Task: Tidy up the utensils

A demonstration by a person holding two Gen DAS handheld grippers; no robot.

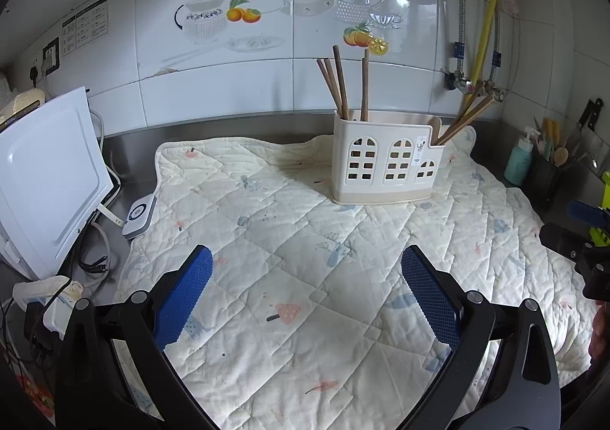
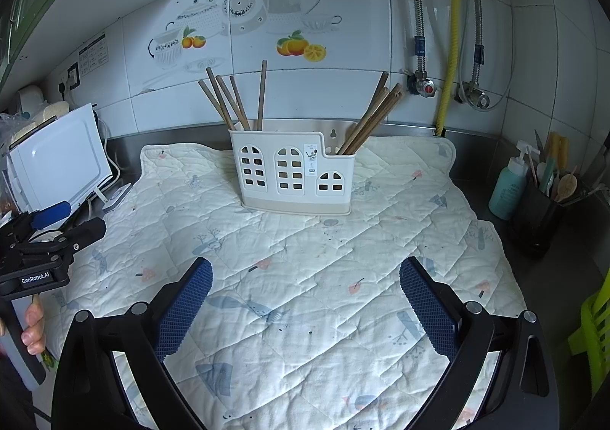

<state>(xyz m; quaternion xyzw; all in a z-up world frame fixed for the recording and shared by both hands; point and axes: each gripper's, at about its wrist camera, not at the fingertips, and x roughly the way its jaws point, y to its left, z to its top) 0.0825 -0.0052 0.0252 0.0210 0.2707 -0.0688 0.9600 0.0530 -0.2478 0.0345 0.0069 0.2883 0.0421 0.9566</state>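
A white utensil holder (image 2: 291,172) with arched cut-out windows stands upright on a quilted mat (image 2: 305,277) near the tiled wall. Brown chopsticks (image 2: 232,102) rise from its taller left compartment, and a second bundle of chopsticks (image 2: 371,113) leans right from the lower one. A black caddy (image 2: 537,216) at right holds what appear to be spoons. The left gripper (image 1: 307,292) and right gripper (image 2: 305,300) hover over the mat, spread wide and empty.

You stand in a home kitchen: teapot-printed wall tiles (image 2: 267,10), a steel tabletop (image 2: 564,277), gas pipes (image 2: 451,48), and a chopstick holder (image 2: 293,174) on a quilted mat (image 2: 305,277).
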